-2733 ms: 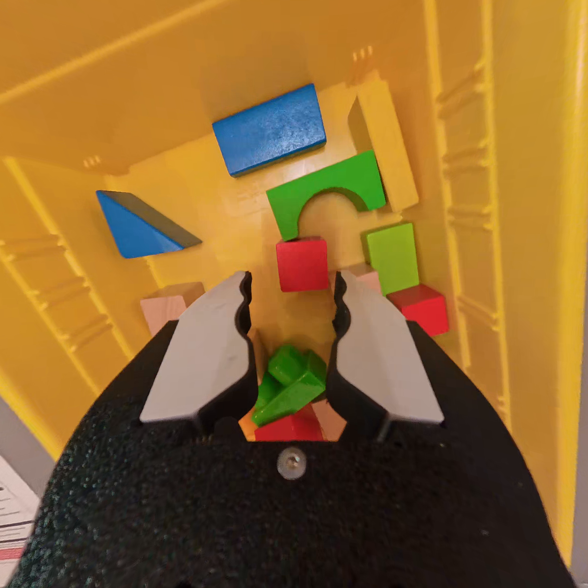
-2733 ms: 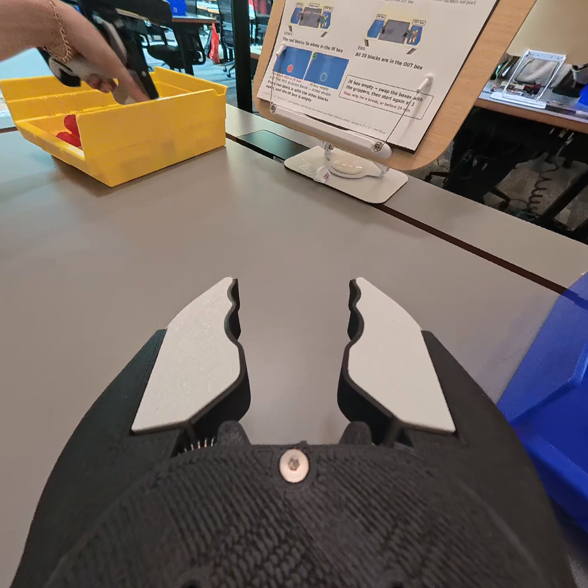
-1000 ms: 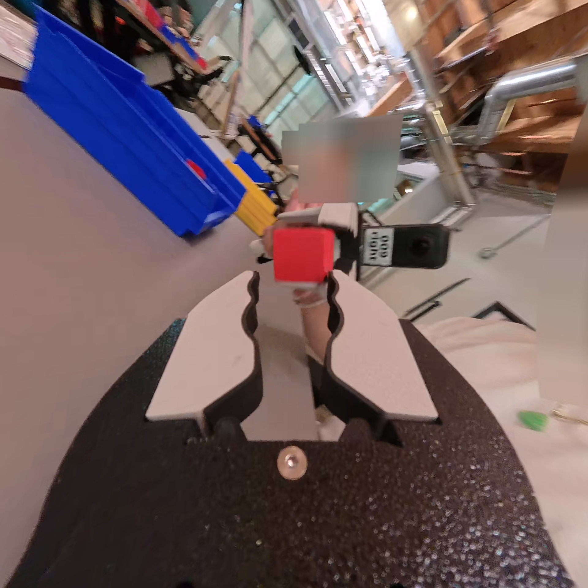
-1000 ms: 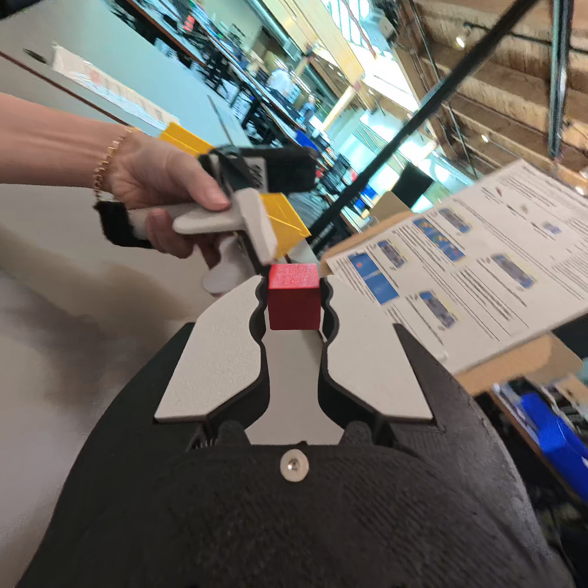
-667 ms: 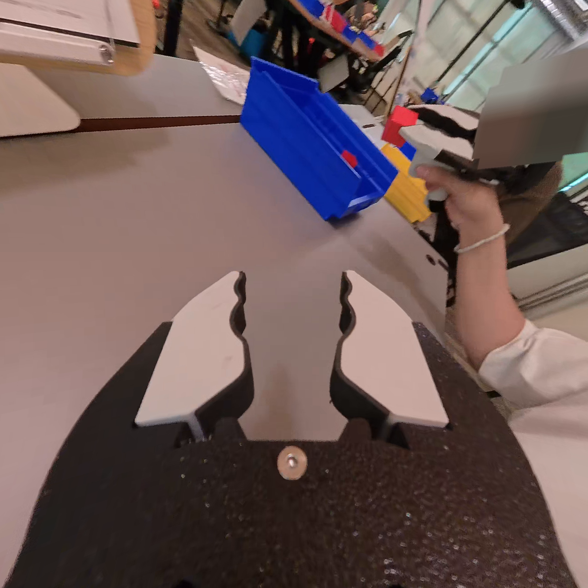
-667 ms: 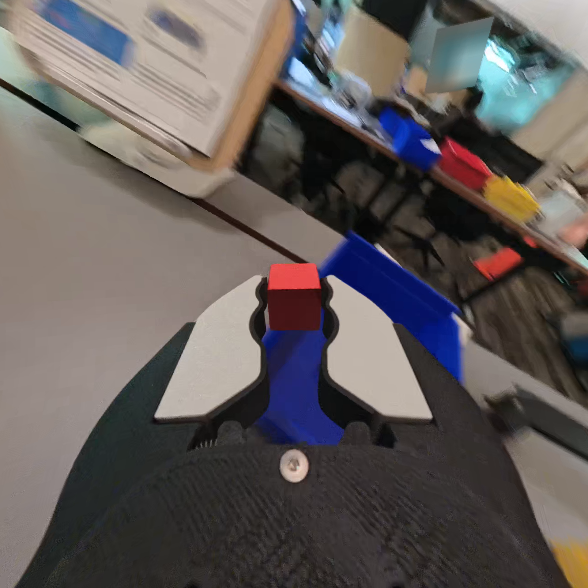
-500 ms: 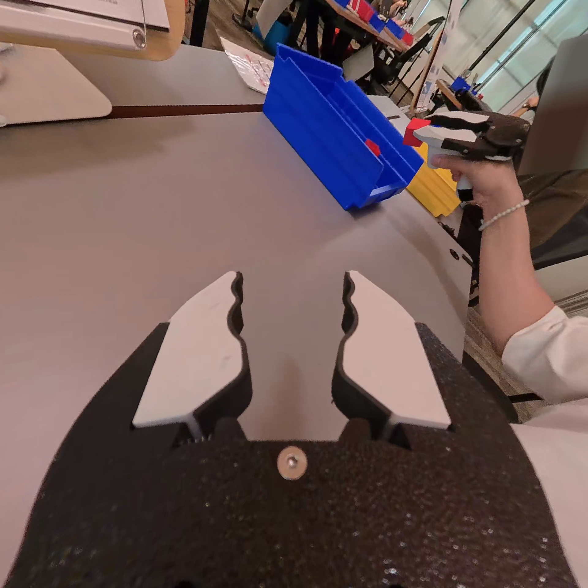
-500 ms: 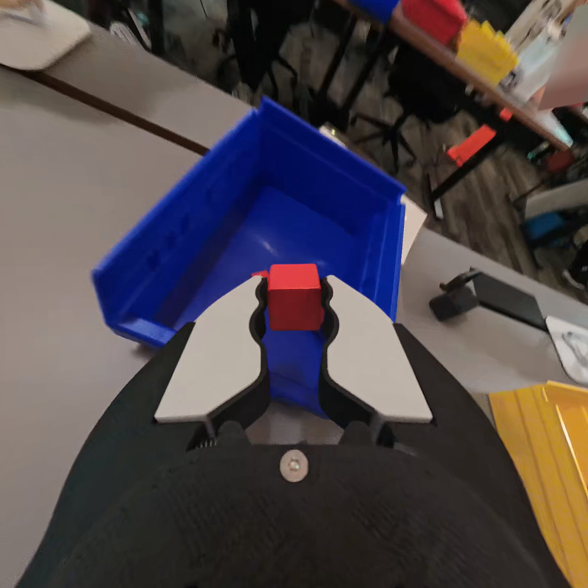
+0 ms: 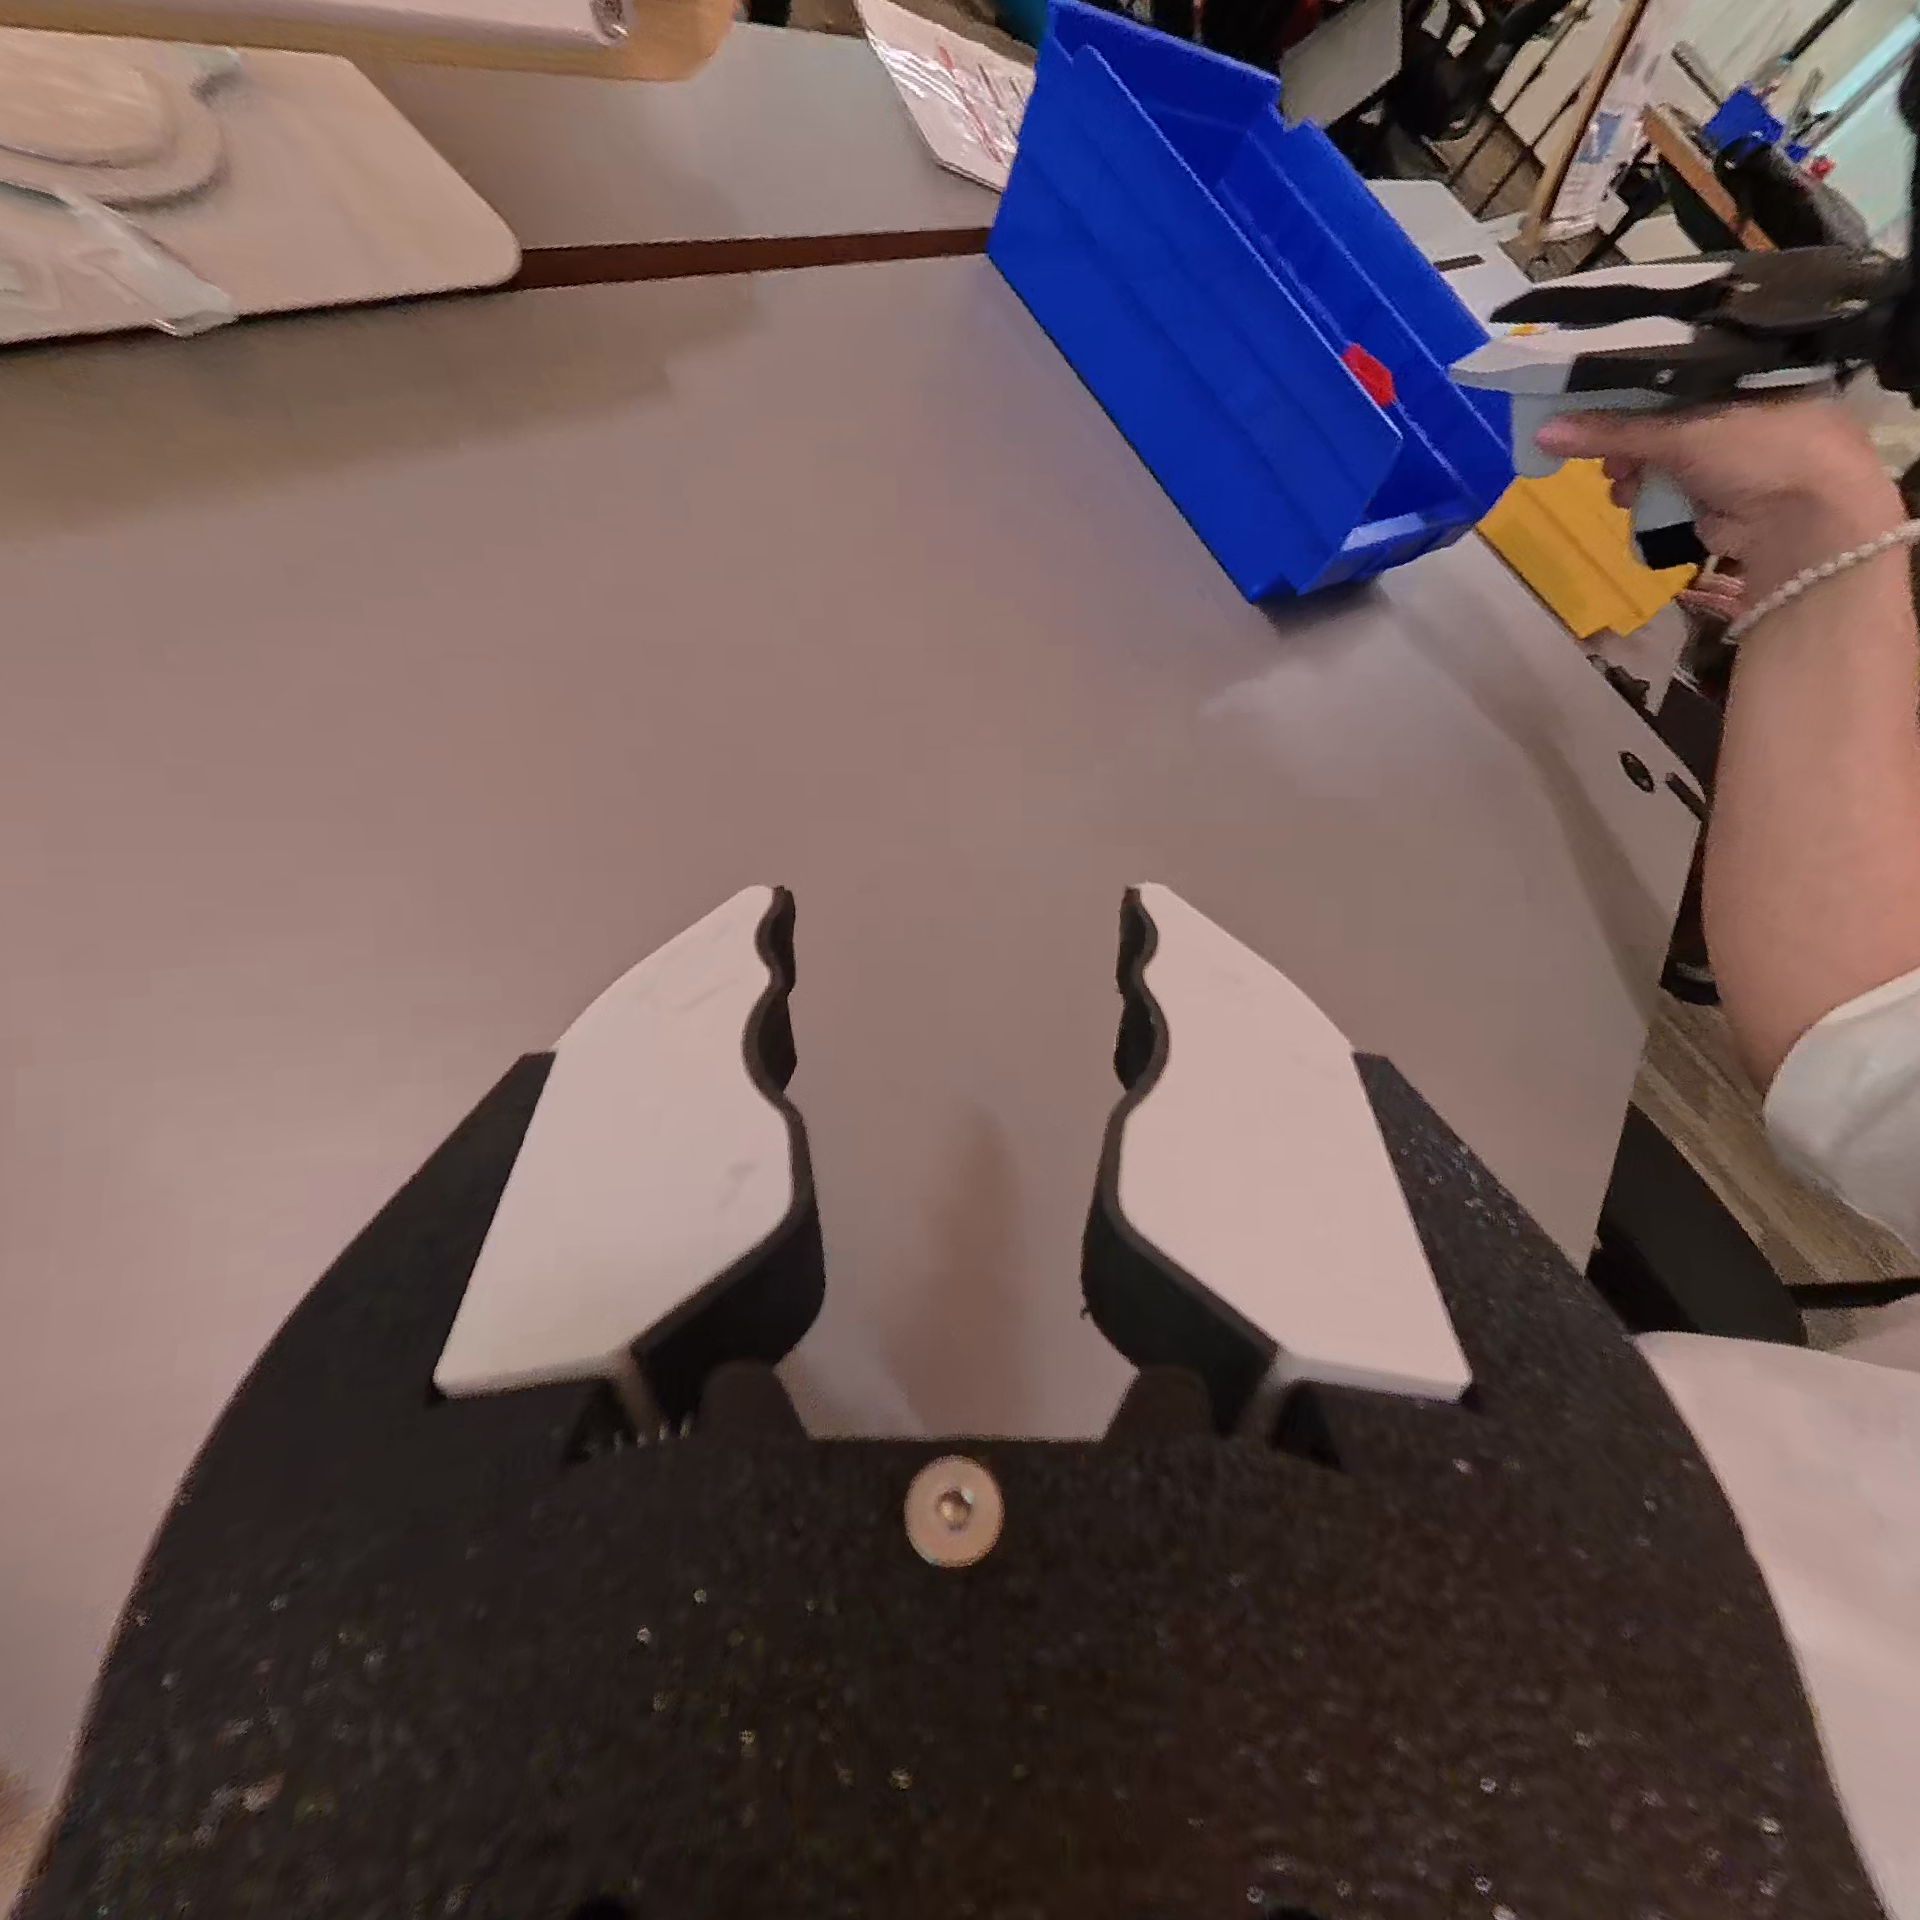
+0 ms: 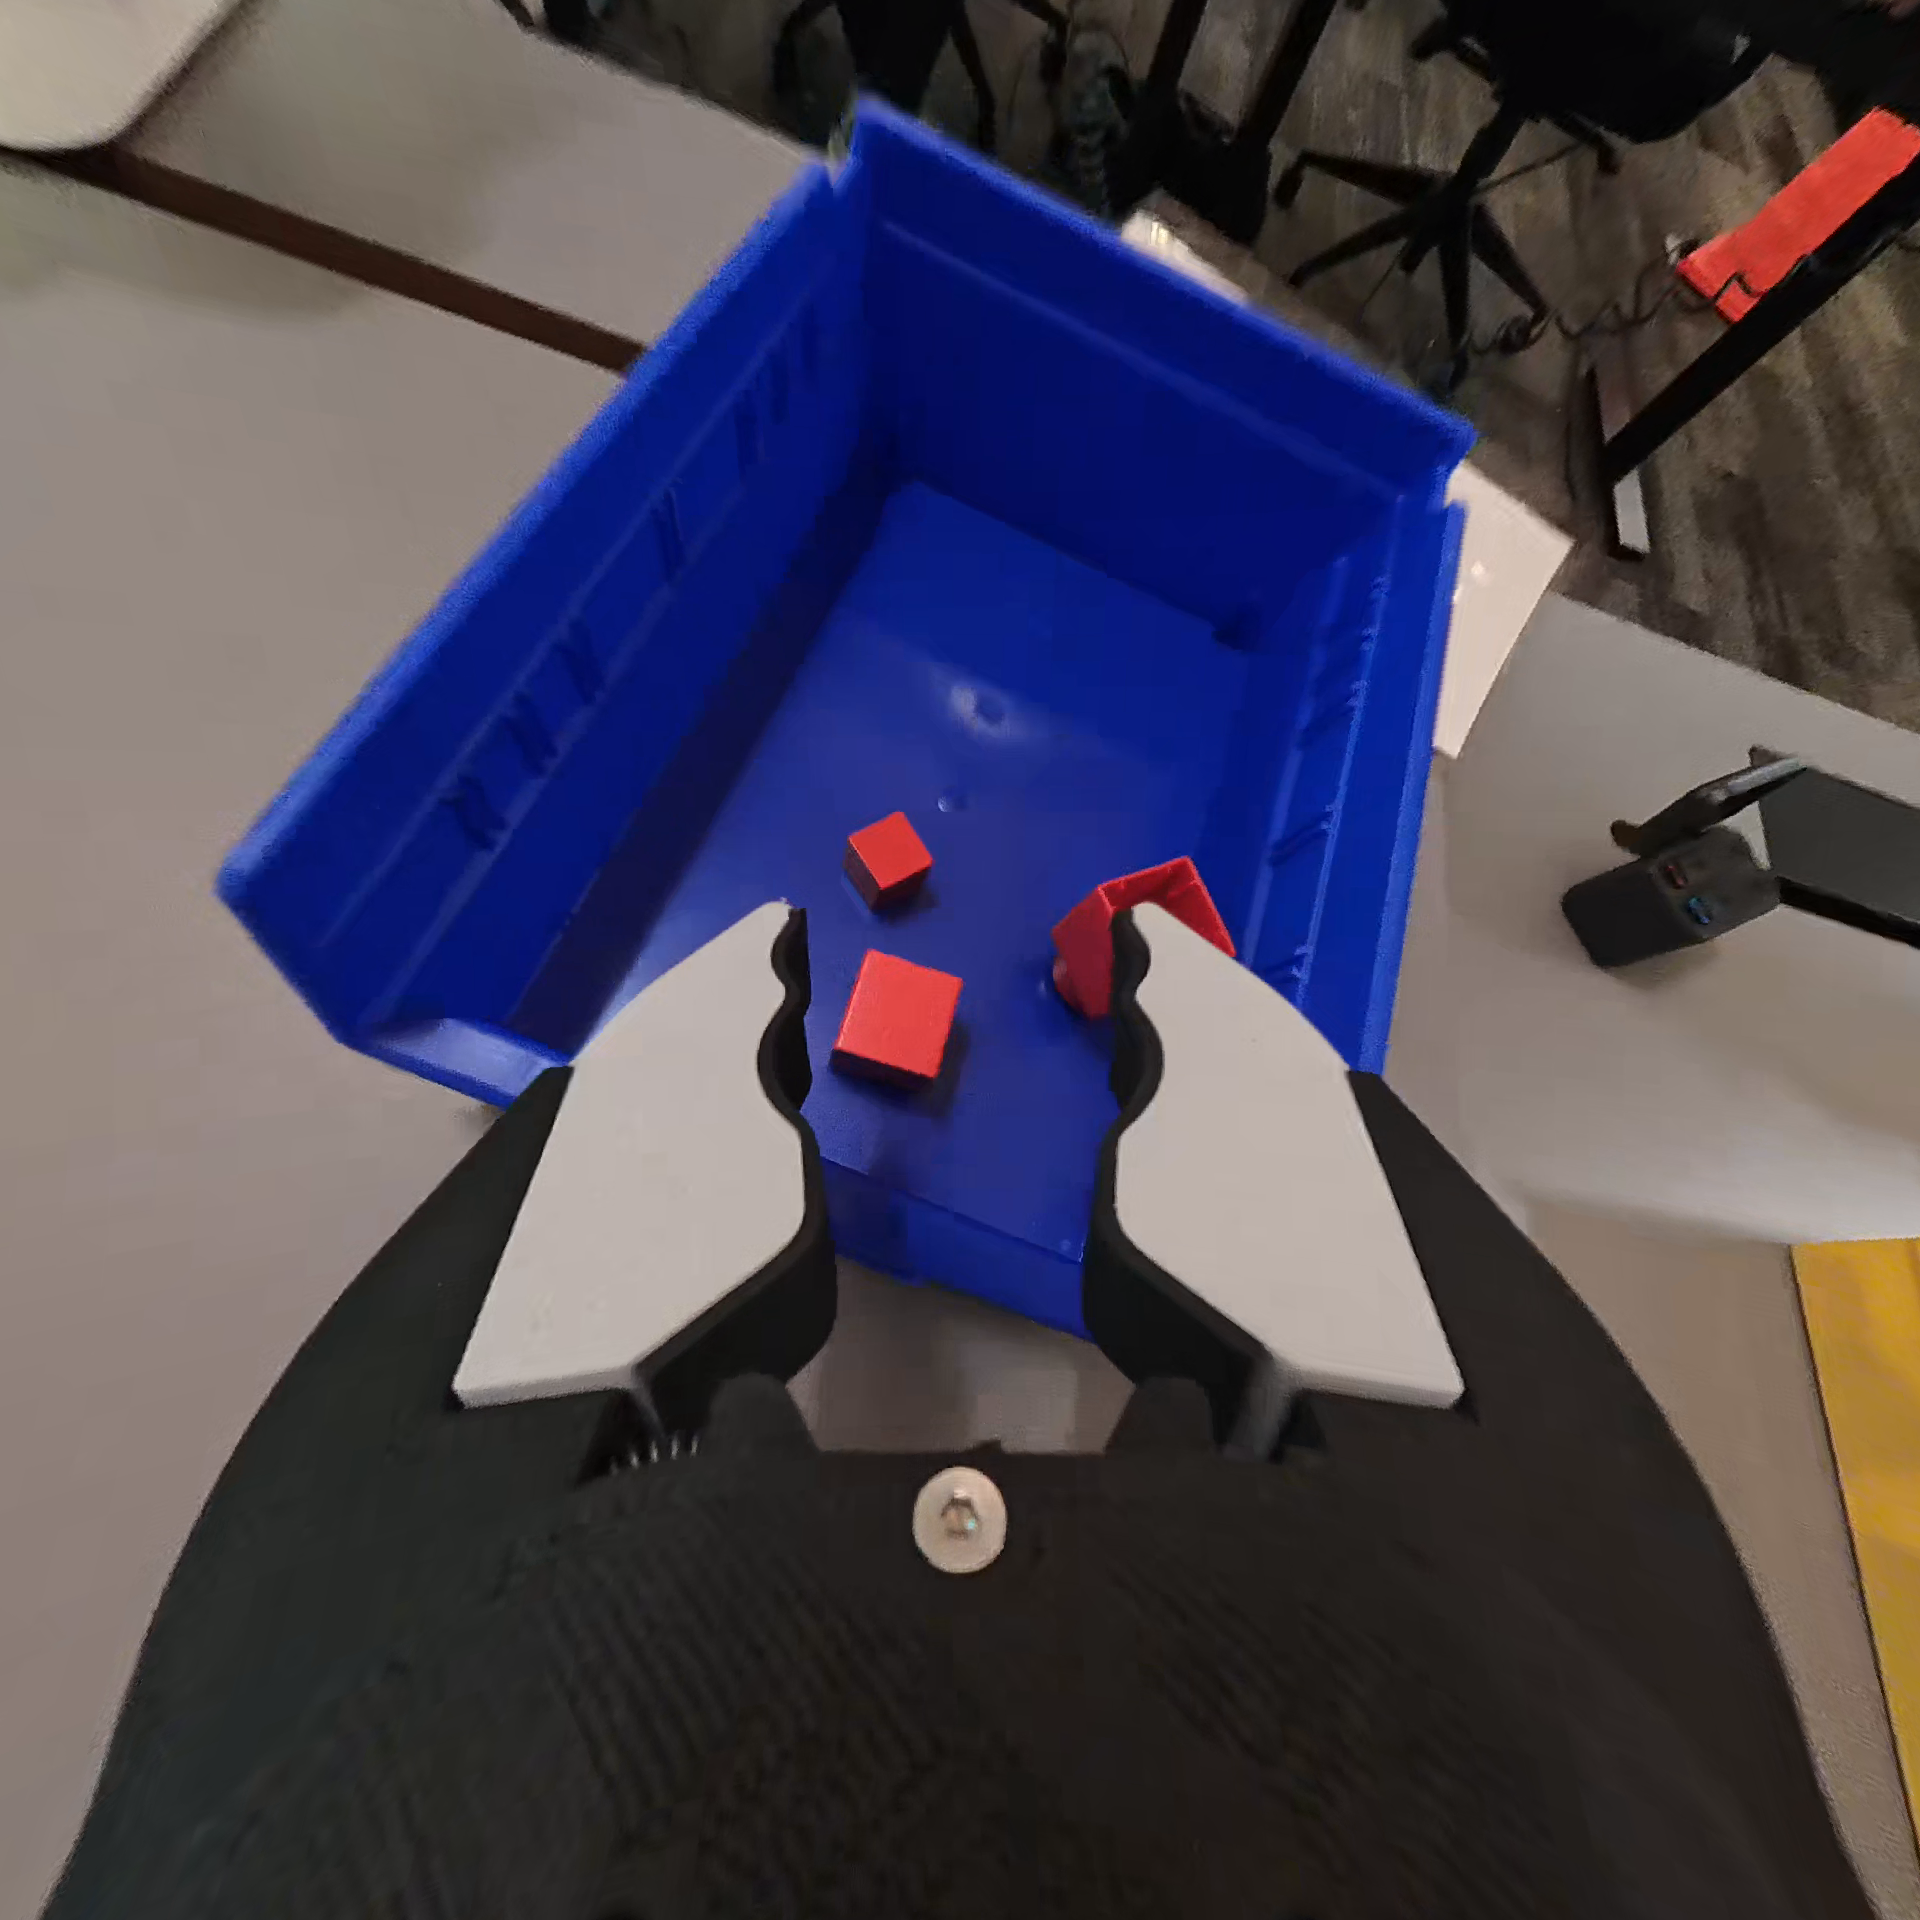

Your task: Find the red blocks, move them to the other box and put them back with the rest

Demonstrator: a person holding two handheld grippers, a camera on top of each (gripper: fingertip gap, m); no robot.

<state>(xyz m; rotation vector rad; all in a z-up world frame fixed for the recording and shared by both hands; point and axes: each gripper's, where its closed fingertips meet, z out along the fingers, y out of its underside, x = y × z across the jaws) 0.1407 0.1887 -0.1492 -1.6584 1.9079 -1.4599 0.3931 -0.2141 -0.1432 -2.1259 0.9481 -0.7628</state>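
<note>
The left gripper (image 9: 956, 914) fills the lower half of its own view, its two pale fingers (image 9: 665, 1122) spread wide with nothing between them. The right gripper (image 10: 956, 935) likewise stands wide apart and bare, tilted downward. At the upper right of the left view, a hand (image 9: 1714, 488) grips its handle, forearm bare, white sleeve (image 9: 1849, 1101) below.

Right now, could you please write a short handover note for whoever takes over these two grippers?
Left gripper: fingers apart, nothing between them, over bare grey table.
Right gripper: fingers apart, above the blue box, gripping nothing.
Done: three red blocks lie in the blue box: a cube, a larger block, and one partly hidden behind the right finger.
Left: any remaining red blocks; their source box is not visible here.
</note>
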